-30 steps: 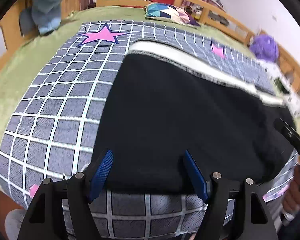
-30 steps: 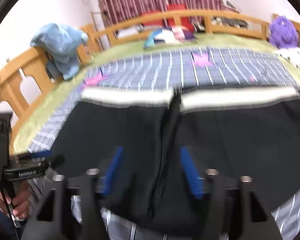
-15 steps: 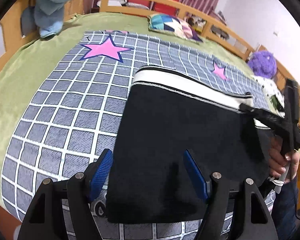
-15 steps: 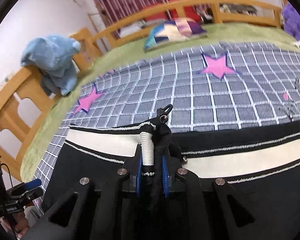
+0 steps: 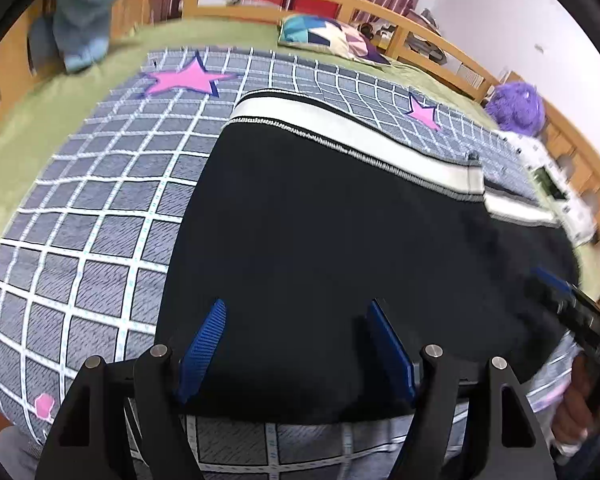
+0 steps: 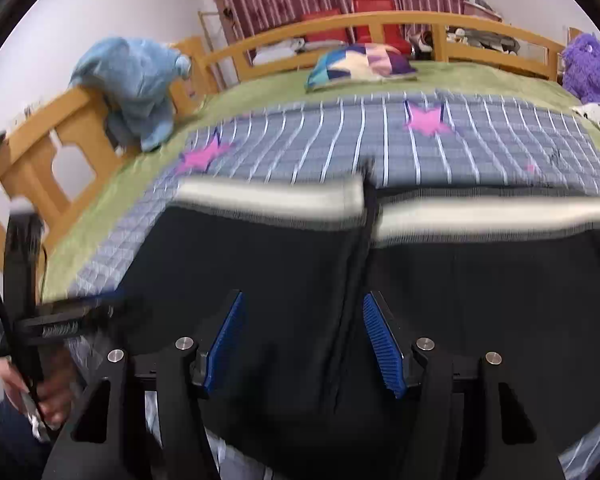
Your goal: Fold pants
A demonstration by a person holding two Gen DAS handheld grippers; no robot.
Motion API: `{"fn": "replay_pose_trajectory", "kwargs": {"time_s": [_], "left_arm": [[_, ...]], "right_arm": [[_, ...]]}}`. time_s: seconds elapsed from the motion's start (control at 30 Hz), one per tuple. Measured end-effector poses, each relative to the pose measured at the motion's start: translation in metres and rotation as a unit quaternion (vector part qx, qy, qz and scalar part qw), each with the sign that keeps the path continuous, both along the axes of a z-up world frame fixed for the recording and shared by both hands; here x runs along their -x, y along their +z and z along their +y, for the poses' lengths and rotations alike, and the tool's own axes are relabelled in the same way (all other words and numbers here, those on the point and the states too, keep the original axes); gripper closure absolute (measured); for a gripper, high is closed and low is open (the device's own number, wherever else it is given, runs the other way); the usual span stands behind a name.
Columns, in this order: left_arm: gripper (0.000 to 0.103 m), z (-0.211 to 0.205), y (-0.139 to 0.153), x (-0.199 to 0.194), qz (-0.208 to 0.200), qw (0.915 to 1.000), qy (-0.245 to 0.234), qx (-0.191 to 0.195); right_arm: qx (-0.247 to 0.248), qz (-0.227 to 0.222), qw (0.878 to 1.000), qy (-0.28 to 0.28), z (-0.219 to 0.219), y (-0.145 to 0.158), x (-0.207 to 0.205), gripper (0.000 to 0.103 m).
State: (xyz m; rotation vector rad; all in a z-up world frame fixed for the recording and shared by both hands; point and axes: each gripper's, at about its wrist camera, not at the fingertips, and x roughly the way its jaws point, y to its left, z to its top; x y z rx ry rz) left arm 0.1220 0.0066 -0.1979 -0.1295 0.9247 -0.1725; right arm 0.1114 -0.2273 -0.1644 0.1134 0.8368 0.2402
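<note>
The black pants lie flat on the bed, spread over a grey checked blanket with white grid lines and pink stars, which in turn covers a green sheet. The cloth looks soft and matte; a broad white waistband edged in black-and-white stitching runs along the far side, split at the middle by a dark seam. The left tool hovers over the near edge of the pants with its ribbed blue pads spread wide and nothing between them. The right tool has just been opening; its toothed blue pads stand apart above the centre seam, gripping nothing. A curved wooden bed rail rings the mattress, with a patchwork pillow, a blue plush and a purple fuzzy toy near it.
</note>
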Motion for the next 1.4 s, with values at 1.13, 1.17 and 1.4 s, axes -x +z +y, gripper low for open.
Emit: {"fn": "replay_pose_trajectory", "kwargs": {"time_s": [1.13, 1.17, 1.4], "left_arm": [[0.045, -0.017, 0.165, 0.052, -0.113, 0.9926, 0.045, -0.008], [0.045, -0.015, 0.163, 0.051, -0.112, 0.9925, 0.049, -0.003], [0.044, 0.011, 0.116, 0.038, -0.075, 0.9937, 0.078, 0.031]], "right_arm": [[0.000, -0.088, 0.995, -0.045, -0.031, 0.109, 0.029, 0.042], [0.002, -0.085, 0.995, -0.042, -0.030, 0.106, 0.029, 0.042], [0.027, -0.048, 0.998, -0.034, -0.020, 0.086, 0.018, 0.042]]}}
